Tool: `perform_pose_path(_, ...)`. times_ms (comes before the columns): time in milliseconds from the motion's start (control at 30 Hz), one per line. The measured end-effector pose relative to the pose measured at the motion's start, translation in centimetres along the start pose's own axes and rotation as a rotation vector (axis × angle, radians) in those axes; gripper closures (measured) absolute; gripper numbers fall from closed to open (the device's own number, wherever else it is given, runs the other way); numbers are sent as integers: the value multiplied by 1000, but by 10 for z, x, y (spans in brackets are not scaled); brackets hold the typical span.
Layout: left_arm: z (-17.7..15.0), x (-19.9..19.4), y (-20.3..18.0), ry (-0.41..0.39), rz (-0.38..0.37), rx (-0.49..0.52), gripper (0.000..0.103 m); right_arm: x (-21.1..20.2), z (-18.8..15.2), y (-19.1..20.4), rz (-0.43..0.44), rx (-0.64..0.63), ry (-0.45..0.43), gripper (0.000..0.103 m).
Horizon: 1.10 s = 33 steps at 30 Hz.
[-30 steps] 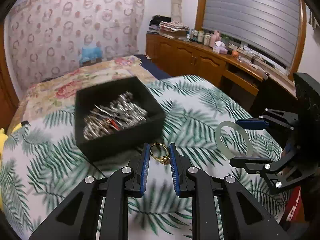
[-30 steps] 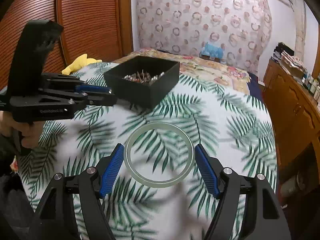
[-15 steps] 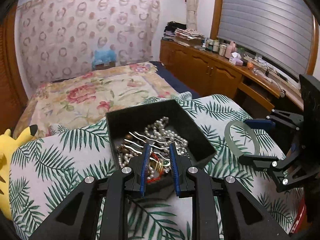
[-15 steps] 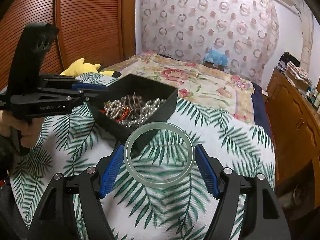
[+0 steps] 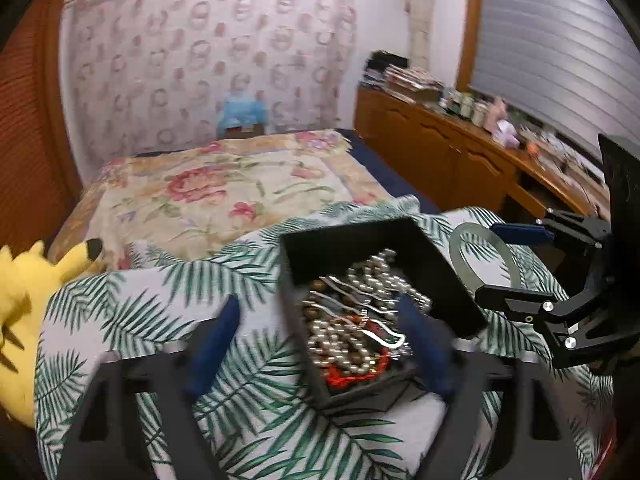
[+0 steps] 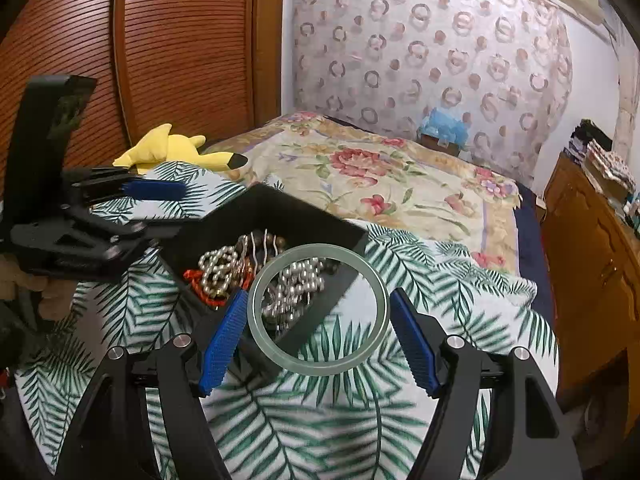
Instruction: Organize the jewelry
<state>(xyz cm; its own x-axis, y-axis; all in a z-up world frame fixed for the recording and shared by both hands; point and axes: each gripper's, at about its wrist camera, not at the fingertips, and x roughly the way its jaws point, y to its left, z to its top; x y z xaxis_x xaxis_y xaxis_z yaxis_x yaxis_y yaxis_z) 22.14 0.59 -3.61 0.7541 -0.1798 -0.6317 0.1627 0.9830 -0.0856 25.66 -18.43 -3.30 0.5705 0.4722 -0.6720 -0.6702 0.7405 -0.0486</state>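
Note:
A black box point(image 5: 448, 300) full of pearl strands, beads and silver pieces stands on the palm-leaf cloth; it also shows in the right wrist view point(image 6: 280, 216). My left gripper point(image 5: 320, 340) is open wide and empty, its blurred blue fingers straddling the box's near left edge; it shows at the left of the right wrist view point(image 6: 156, 208). The gold ring is not visible. My right gripper point(image 6: 318, 336) is shut on a pale green bangle point(image 6: 318, 364), held over the box's right corner; the bangle point(image 5: 484, 256) shows right of the box in the left wrist view.
A yellow plush toy point(image 5: 24, 300) lies at the cloth's left edge. A floral bedspread point(image 5: 224, 196) stretches behind the box. Wooden cabinets point(image 5: 460, 160) with clutter run along the right. A slatted wooden door point(image 6: 120, 60) stands at the left.
My left gripper has opened wide over the box and the gold ring it held is gone from its fingers. My right gripper has carried the bangle closer, over the box's corner.

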Motion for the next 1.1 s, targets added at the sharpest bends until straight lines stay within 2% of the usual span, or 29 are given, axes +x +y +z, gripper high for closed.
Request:
perform_pose_path(133, -3, -5, 15, -5, 59, -35, 11, 16, 11, 4, -2, -17, 8, 28)
perform_pose_path(367, -13, -17, 30, 4, 109, -60, 9, 38, 24, 16, 22, -26, 17, 28)
perform_pose_path(567, -22, -32, 29, 7, 121, -69, 8, 49, 28, 21, 44, -6, 24, 28)
perform_pose_path(633, -25, -38, 25, 6, 120, -64, 8, 52, 27, 22, 39, -5, 49, 24)
perform_pose_path(900, -35, -62, 7, -3, 140, -38, 8, 23, 10, 19, -5, 75, 19, 23)
perform_pose_path(967, -39, -67, 3, -7, 148, -38, 8, 10, 1, 18, -44, 117, 3, 18)
perform_pose_path(1033, -42, -72, 0, -9, 150, -41, 8, -3, -9, 19, -83, 152, -20, 8)
perform_pose_path(1100, -46, -78, -5, -16, 153, -45, 8, -19, -21, 21, -107, 192, -45, 4)
